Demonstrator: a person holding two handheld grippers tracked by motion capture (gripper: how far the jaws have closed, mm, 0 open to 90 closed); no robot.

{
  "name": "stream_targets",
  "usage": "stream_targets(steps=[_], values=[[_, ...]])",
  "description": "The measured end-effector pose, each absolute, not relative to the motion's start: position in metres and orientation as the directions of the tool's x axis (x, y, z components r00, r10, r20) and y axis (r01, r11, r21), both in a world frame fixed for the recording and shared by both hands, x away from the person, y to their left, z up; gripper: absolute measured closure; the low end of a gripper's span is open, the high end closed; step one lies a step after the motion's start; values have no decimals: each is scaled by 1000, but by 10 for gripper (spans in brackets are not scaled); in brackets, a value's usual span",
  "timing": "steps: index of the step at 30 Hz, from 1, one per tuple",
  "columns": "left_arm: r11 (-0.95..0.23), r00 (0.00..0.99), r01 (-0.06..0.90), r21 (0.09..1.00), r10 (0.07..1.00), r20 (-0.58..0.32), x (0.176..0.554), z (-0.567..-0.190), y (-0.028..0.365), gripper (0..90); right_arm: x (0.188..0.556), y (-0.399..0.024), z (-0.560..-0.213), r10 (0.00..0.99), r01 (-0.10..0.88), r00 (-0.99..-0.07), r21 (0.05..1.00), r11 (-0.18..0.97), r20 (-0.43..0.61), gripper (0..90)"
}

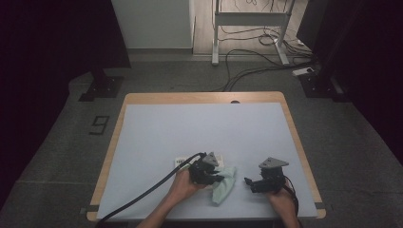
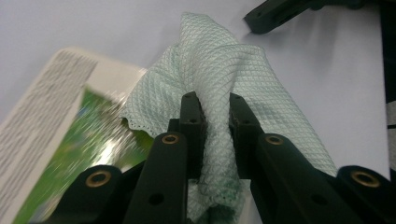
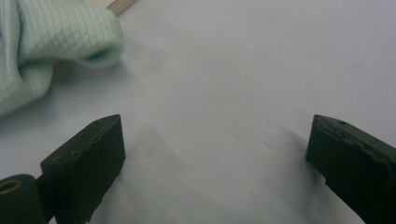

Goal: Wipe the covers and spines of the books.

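A pale green waffle-weave cloth (image 1: 224,185) lies bunched near the table's front edge. My left gripper (image 1: 215,176) is shut on a fold of the cloth (image 2: 215,116), with the fabric pinched between its two black jaws. Beneath and left of it lies a flat white card or packet (image 2: 51,121) with a green picture and fine print, also seen under the hand as the card (image 1: 181,161). My right gripper (image 1: 248,182) rests to the right of the cloth, jaws wide apart with bare mat between them (image 3: 215,154). The cloth's edge (image 3: 42,42) shows at that view's upper left.
A light blue-grey mat (image 1: 204,137) covers the wooden table (image 1: 199,97). A thick black cable (image 1: 142,194) trails from the left gripper off the front left. Beyond the table are a desk frame (image 1: 249,28) and floor cables (image 1: 256,61).
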State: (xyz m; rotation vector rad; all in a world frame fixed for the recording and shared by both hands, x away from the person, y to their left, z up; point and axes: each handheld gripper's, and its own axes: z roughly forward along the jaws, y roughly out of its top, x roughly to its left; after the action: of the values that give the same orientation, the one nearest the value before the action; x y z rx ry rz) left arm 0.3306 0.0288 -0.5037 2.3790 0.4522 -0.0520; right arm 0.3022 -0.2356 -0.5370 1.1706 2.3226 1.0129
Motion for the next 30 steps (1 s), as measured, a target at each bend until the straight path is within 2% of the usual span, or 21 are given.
stream_targets(steps=[5,12,19,30], values=[[-714,954,295,634,262,-149,321,-503,17,793,302,-236,-537,801,552,-598,730,404,9,37],[-731,955,286,620,269,-124,314,-501,30,795,302,-236,-537,802,552,-598,730,403,9,37],[-705,939,329,629,313,-141,307,-501,65,795,302,-235,-537,801,551,-598,730,404,8,37],[-655,891,413,632,434,-132,289,-498,142,794,302,-235,-537,801,551,-598,730,404,8,37]])
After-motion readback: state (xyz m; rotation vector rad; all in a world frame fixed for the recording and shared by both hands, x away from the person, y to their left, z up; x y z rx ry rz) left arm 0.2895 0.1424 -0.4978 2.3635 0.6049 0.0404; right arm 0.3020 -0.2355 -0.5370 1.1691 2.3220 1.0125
